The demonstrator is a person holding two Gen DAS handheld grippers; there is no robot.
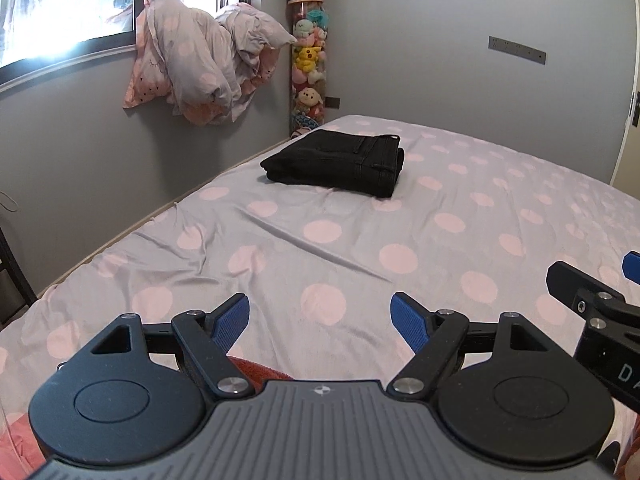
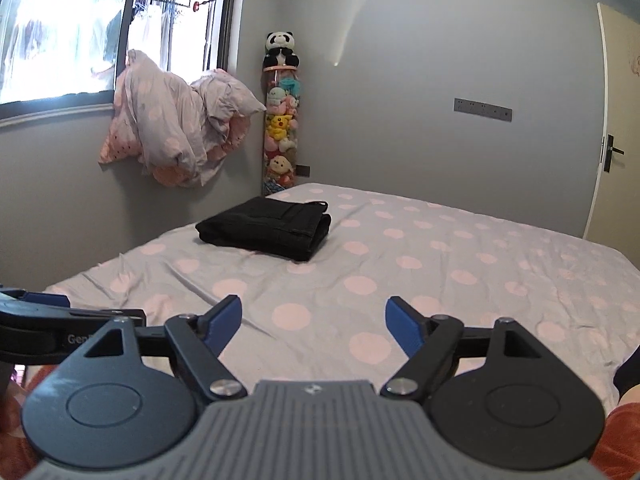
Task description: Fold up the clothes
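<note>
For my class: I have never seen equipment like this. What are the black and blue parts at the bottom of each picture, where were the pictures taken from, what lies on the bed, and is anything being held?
A person holds a hand tool in each hand, each with a two-finger gripper and a wide-angle camera looking forward along its fingers. One picture is from the left gripper, the other from the right gripper. The blue parts are the finger pads.

Both grippers are open, nothing between the pads, so nothing is held.

On the spotted bed sheet lies a folded black garment, far from both grippers. Red-orange cloth peeks out beneath the tools at the near edge.
</note>
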